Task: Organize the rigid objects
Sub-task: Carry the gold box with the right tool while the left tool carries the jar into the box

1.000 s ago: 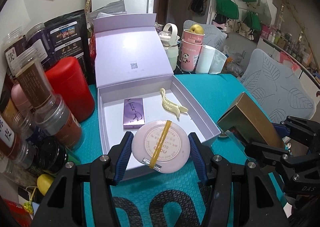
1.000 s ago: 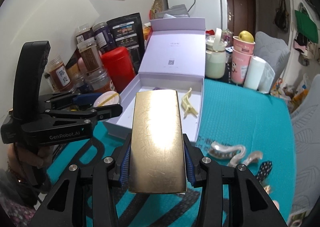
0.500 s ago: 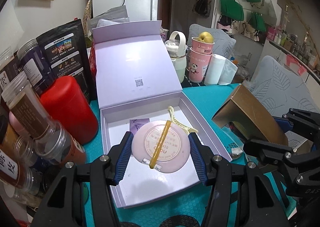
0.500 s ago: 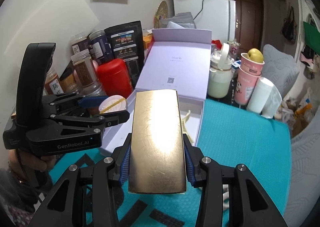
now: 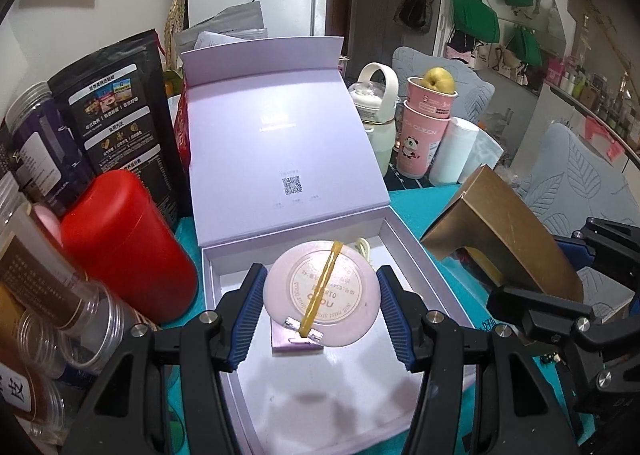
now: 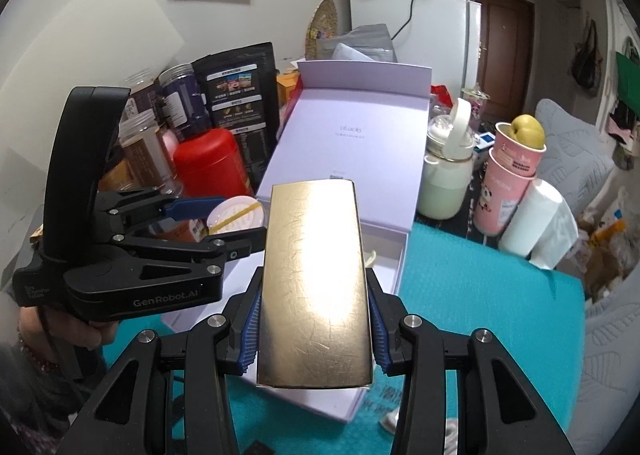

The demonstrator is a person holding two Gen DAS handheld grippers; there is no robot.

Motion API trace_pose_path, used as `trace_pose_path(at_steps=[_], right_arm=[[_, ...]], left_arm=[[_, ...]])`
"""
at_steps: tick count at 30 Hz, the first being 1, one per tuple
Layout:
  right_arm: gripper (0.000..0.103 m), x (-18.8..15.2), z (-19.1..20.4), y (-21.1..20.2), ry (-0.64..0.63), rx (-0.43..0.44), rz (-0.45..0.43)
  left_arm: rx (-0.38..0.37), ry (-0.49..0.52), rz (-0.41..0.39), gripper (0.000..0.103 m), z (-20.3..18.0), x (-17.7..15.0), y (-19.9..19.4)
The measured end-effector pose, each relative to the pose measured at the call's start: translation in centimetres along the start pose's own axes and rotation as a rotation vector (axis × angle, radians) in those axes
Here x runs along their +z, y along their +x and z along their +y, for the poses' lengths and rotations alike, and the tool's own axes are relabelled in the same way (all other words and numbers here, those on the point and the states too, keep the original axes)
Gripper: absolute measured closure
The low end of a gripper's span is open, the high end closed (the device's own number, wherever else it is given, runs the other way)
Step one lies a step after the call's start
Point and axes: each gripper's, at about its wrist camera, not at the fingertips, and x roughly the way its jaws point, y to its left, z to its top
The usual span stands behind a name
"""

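My left gripper [image 5: 320, 301] is shut on a round lilac compact [image 5: 322, 298] bound with a yellow rubber band, held above the inside of the open lilac gift box [image 5: 416, 251]. A small purple case [image 5: 294, 345] lies in the box, mostly hidden under the compact, and a cream hair clip [image 5: 363, 245] peeks out behind it. My right gripper [image 6: 314, 329] is shut on a flat gold box [image 6: 316, 279], held above the box's front right side. The gold box [image 5: 504, 231] shows at the right of the left wrist view. The left gripper [image 6: 224, 221] and compact [image 6: 236, 215] show in the right wrist view.
A red canister [image 5: 124, 247], several jars [image 5: 52, 295] and a black pouch [image 5: 120, 119] crowd the left of the box. A white kettle [image 5: 376, 111], pink cups with an apple [image 5: 426, 131] and a white roll [image 5: 456, 151] stand behind. The teal mat [image 6: 480, 315] lies to the right.
My left gripper has moved forward and further over the box with the compact; the purple case is now mostly covered. My right gripper has moved toward the box with the gold box.
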Motion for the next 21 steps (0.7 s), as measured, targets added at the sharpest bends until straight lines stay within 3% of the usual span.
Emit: trace_pose_path(at_steps=[6,21], right_arm=[[0.059,0.7,-1.0,2.2,0.013,-0.016,0.022],[0.059,0.7,-3.3,7.1,0.097,-0.061,0.091]], left_arm=[[0.036,-0.028,0.014,0.048,1.2,0.6,2.5],[0.007,-0.057,0.145,0.048,3.4,0.1,8.6]])
